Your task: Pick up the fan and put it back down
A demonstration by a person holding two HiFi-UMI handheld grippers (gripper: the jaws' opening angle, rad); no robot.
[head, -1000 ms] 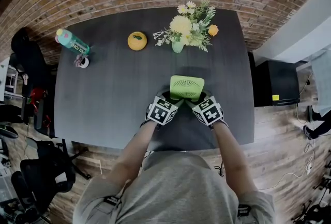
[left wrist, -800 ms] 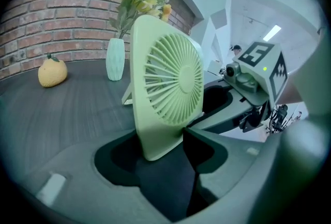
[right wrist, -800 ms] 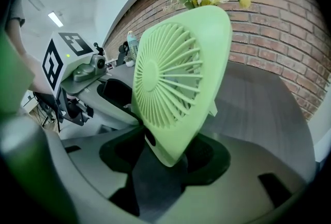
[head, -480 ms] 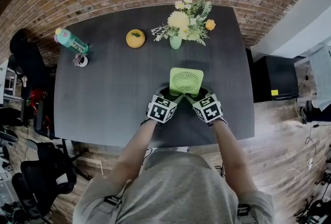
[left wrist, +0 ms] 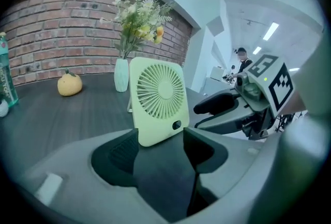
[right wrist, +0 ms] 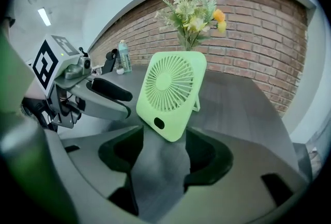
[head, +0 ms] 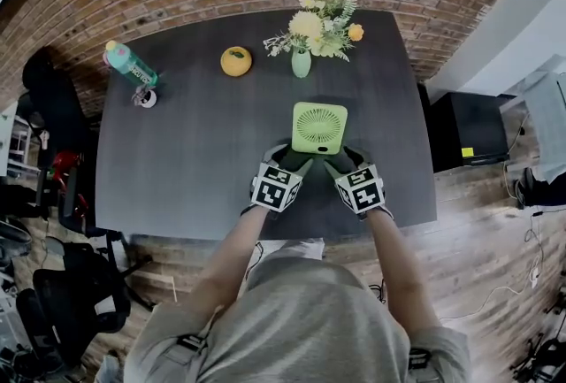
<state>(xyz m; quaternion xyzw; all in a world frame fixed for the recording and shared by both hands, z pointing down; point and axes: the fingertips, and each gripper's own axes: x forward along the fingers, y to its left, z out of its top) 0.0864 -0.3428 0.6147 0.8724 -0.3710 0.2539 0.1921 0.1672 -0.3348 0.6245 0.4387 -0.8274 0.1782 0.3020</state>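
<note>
The light green square fan (head: 318,126) hangs tilted over the near middle of the dark table (head: 177,160), its grille facing up toward me. My left gripper (head: 296,162) holds its lower left part and my right gripper (head: 340,162) its lower right part. In the left gripper view the fan (left wrist: 158,106) has its bottom edge wedged between the jaws of the left gripper (left wrist: 160,143). In the right gripper view a lower corner of the fan (right wrist: 170,91) sits between the jaws of the right gripper (right wrist: 164,137). Its folding stand shows behind it.
A vase of flowers (head: 303,63) stands just beyond the fan. An orange fruit (head: 235,61) lies to its left, and a teal bottle (head: 133,67) near the far left corner. A black cabinet (head: 464,138) stands off the table's right edge, chairs off its left.
Both grippers have moved away from me and upward with the fan between them. The fan now shows more of its grille, tilted back.
</note>
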